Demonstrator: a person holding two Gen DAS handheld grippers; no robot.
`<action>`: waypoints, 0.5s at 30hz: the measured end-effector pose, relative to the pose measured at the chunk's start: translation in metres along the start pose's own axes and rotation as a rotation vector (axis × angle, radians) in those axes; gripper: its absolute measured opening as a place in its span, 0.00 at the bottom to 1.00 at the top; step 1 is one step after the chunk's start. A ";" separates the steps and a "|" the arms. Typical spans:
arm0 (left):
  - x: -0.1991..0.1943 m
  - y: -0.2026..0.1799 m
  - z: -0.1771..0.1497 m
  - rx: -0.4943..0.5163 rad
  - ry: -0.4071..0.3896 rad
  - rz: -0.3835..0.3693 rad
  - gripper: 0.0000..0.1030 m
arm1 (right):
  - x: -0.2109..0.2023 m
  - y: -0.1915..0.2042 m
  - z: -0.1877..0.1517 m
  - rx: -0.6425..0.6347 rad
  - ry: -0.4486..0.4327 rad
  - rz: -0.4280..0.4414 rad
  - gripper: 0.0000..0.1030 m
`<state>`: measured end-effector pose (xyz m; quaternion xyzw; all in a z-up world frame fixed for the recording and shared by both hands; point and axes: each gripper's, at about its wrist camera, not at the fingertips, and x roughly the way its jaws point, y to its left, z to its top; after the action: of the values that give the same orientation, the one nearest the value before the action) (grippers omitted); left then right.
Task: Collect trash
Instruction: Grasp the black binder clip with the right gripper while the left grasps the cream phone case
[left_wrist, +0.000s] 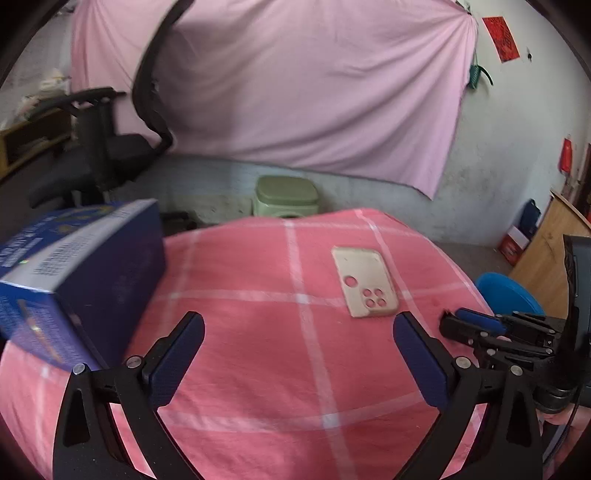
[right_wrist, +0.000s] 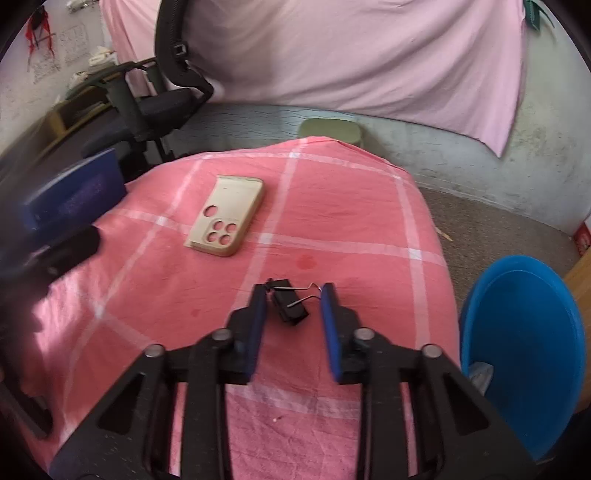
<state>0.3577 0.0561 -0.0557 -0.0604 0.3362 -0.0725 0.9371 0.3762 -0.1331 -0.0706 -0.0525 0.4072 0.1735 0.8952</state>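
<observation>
A small black binder clip (right_wrist: 291, 310) with wire handles lies on the pink checked tablecloth (right_wrist: 332, 206). My right gripper (right_wrist: 294, 291) has its blue pads against the clip's handles on both sides, shut on it. A beige phone case (right_wrist: 225, 219) lies face down further back on the left. My left gripper (left_wrist: 299, 319) hangs open over bare cloth with nothing between its fingers; the phone case (left_wrist: 365, 282) lies just beyond its right finger. The right gripper (left_wrist: 452, 321) shows at the right of the left wrist view.
A dark blue box (left_wrist: 81, 273) stands at the table's left edge, close to the left finger. A blue basin (right_wrist: 524, 350) sits low to the table's right, holding a crumpled scrap (right_wrist: 480, 373). Beyond the far edge are a green bin (left_wrist: 286, 195) and a black office chair (left_wrist: 103, 147).
</observation>
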 end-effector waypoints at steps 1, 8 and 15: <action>0.006 -0.002 0.001 0.005 0.027 -0.024 0.92 | 0.000 -0.001 0.000 0.000 0.000 -0.005 0.37; 0.042 -0.028 0.010 0.068 0.163 -0.102 0.78 | -0.004 -0.009 0.002 0.052 -0.032 0.006 0.36; 0.079 -0.056 0.021 0.127 0.242 -0.078 0.78 | -0.005 -0.021 0.005 0.110 -0.061 0.018 0.36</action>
<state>0.4256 -0.0120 -0.0797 -0.0048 0.4389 -0.1370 0.8880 0.3839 -0.1527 -0.0641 0.0058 0.3891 0.1602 0.9071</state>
